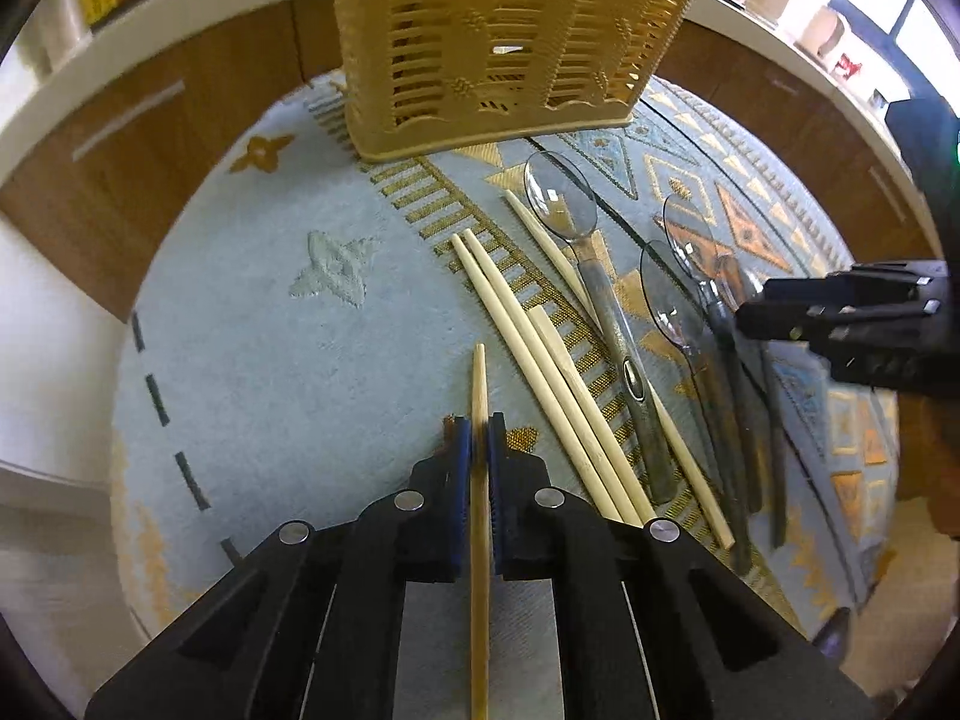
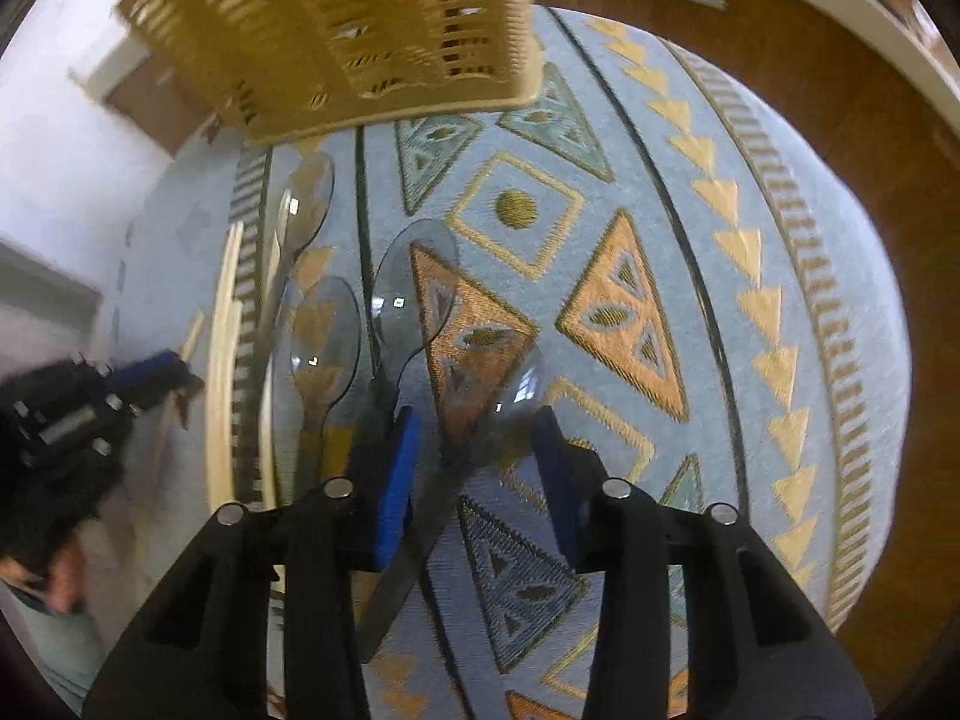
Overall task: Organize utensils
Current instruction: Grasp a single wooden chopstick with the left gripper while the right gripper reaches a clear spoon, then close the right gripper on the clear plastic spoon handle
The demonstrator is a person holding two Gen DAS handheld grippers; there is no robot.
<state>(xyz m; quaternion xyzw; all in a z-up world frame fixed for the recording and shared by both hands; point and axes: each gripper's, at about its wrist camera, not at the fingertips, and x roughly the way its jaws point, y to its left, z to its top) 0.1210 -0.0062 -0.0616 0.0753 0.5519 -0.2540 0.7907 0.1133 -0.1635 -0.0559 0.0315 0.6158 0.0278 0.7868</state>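
Gripping a single chopstick [image 1: 479, 396] between its blue pads, the left gripper [image 1: 479, 438] is closed tight on it, the stick running back along the fingers. Ahead stands the tan slotted utensil basket [image 1: 504, 42] on the patterned blue tablecloth [image 1: 270, 300]. To the right lie four loose chopsticks [image 1: 540, 372], then the clear plastic spoons [image 1: 561, 204] side by side. Furthest right, the right gripper [image 2: 474, 450] has its jaws wide apart, straddling the spoon [image 2: 480, 402] nearest it without clamping; the bowl sits between the pads
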